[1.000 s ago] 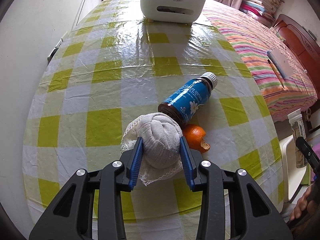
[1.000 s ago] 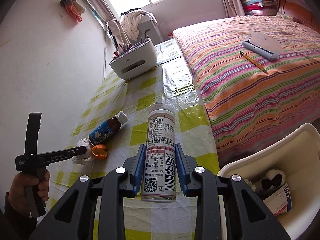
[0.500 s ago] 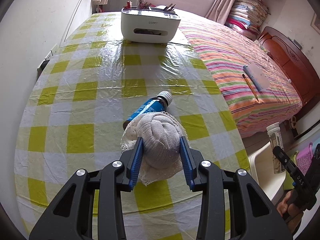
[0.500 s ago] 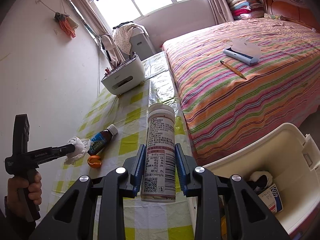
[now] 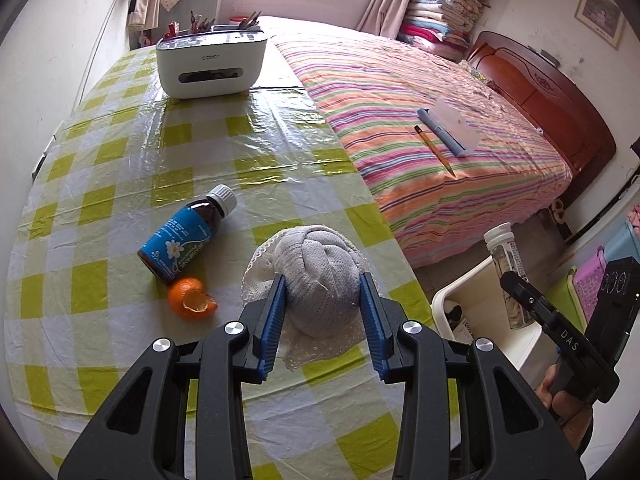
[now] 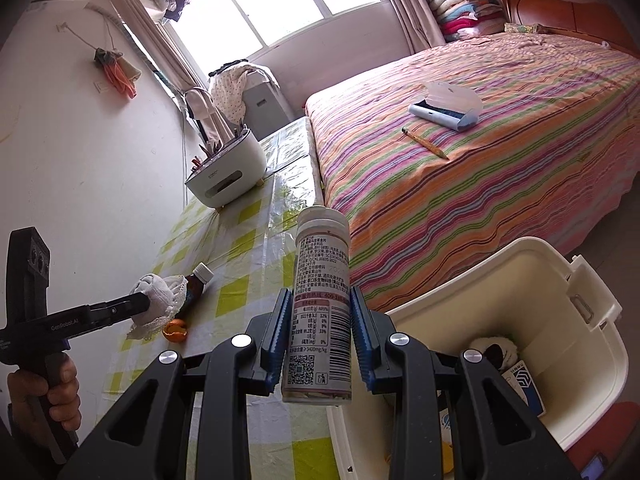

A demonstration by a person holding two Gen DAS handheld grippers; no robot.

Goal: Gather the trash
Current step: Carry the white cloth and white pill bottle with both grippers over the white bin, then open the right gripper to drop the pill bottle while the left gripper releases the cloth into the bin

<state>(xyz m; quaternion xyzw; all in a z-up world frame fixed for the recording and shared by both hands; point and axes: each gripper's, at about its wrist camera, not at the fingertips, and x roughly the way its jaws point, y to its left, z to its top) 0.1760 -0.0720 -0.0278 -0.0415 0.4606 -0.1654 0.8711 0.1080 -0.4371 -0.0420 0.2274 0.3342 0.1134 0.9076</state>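
My left gripper [image 5: 323, 300] is shut on a balled white lace cloth [image 5: 320, 280] and holds it above the checked table [image 5: 120, 160], near its right edge. My right gripper [image 6: 319, 320] is shut on a white tablet tube [image 6: 320, 312] with a printed label, held upright beside the table edge, next to the cream trash bin [image 6: 560, 280]. The bin [image 5: 460, 300] holds a few items. A brown bottle with a blue label [image 5: 182, 240] lies on the table, an orange peel [image 5: 191, 299] beside its base.
A white organiser box with pens [image 5: 210, 60] stands at the table's far end. A striped bed [image 5: 420, 120] runs along the right of the table, with a pencil [image 5: 434, 150] and a blue case [image 5: 444, 130] on it. A wall is on the left.
My left gripper lifted the cloth off the table and swung right toward the table edge and the bin. My right gripper moved with the tube closer to the bin.
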